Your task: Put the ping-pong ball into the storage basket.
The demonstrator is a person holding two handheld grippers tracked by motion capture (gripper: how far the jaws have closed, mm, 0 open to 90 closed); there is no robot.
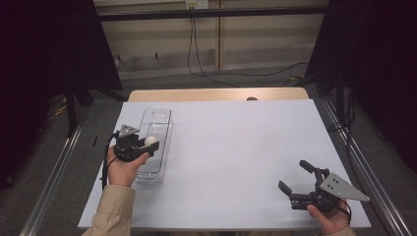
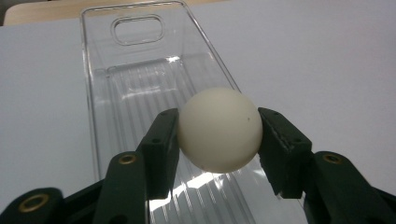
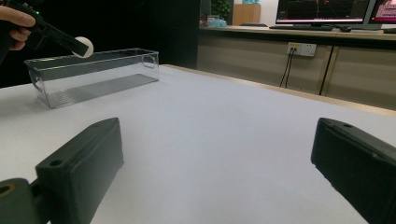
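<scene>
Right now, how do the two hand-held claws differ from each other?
The left gripper pinches a white ball between its jaws; the right gripper holds nothing, its jaws spread wide. The left gripper is above the clear plastic bin; the right gripper is over bare white table. Both are black and hand-held.

Even, soft light falls from above on the white tabletop [image 1: 236, 157], the brightest area in the high view, while the upper left and upper right corners sink into near black. Shadows under the hands are faint. In the left gripper view, glare streaks run along the ribbed floor of the clear tray [image 2: 140, 84], and the jaws at the bottom edge are slightly soft. In the right gripper view, the near jaws are blurred and the monitors [image 3: 327, 11] at the upper right glow.
</scene>
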